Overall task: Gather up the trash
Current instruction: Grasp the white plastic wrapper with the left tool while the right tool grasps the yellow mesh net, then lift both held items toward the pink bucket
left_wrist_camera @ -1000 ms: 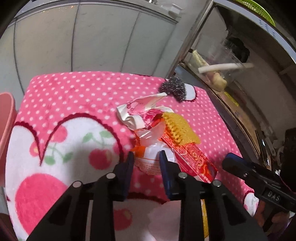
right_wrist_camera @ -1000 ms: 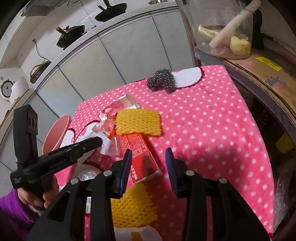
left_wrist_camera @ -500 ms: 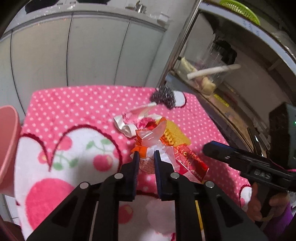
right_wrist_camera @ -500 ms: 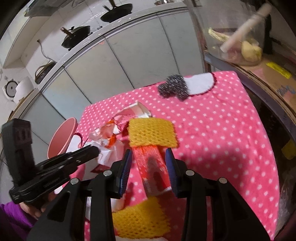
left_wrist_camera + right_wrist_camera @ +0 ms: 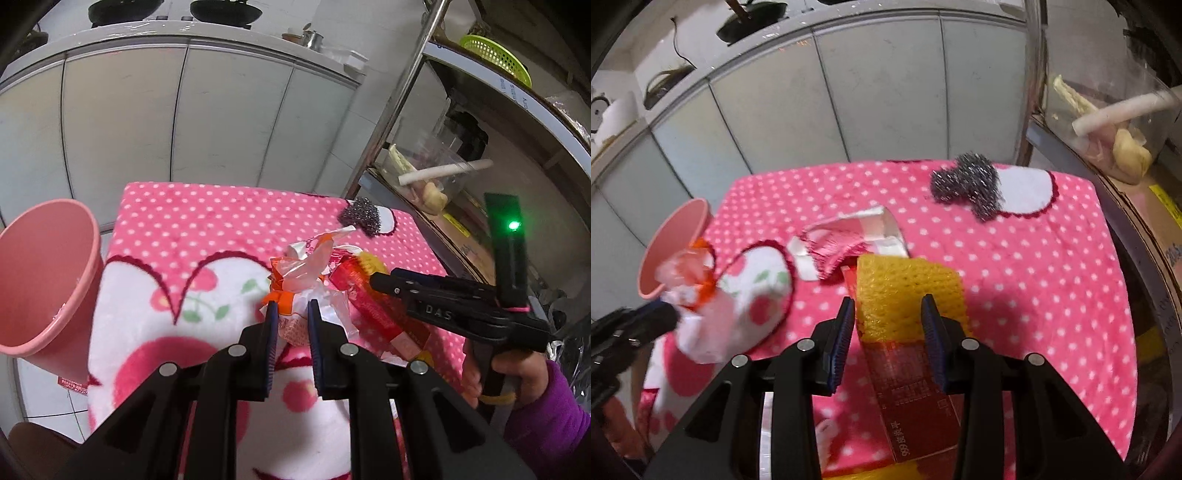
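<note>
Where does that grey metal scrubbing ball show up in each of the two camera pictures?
Left wrist view: the steel wool scrubber sits right of centre, at the far right part of the pink cloth, on a white patch.
Right wrist view: the scrubber sits upper right of centre, again overlapping that white patch.
Shared landmark: the pink bin, at the cloth's left edge in both views.

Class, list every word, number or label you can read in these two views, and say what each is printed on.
"DAS" – on the right gripper, seen in the left wrist view.
"999" followed by Chinese characters too small to read surely – on the red box.
Red sticker beneath the pink bin: print too small to read.
Yellow label on the shelf cardboard: blurred, unreadable.
</note>
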The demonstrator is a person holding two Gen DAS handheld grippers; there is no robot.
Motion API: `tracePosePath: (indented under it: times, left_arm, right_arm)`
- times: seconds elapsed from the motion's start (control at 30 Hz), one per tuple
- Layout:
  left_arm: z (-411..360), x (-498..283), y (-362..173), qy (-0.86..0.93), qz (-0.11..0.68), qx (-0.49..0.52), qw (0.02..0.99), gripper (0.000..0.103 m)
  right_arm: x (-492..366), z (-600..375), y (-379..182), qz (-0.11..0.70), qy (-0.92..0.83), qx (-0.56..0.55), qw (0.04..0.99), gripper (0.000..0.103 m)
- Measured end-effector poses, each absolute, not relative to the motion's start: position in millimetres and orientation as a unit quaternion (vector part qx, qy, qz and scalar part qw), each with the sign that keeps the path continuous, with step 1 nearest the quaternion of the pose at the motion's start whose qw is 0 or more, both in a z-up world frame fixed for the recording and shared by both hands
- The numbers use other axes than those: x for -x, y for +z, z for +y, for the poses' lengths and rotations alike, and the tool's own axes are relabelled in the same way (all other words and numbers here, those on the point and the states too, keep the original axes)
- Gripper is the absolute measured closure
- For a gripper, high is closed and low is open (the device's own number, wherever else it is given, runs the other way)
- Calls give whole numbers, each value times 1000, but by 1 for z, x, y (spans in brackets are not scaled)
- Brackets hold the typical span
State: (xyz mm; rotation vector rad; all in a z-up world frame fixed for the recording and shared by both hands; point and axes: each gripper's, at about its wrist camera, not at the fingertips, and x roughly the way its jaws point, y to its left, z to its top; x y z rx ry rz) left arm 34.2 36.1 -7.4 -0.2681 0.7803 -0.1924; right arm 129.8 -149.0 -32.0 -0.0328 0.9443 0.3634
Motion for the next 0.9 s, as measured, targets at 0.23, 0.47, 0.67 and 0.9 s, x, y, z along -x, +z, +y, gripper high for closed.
tracePosePath:
  times: [0.23,0.47,0.67,0.9]
  left_arm:
    - [42,-32,-5,-94,370,138,914,88]
    - [53,-26,5,-87,350,145,921,88]
    - [77,-16,20,-56,321,154,933,88]
    - [121,3,32,9,291,157,944,88]
  right_arm:
    - [-125,-177,-30,450,159,-27,879,91]
    - [-105,-190,4,410,170,-58,894,91]
    - [-90,-154,35,381,230,-53,894,91]
    - [-87,-86,54,376,320,-45,868,91]
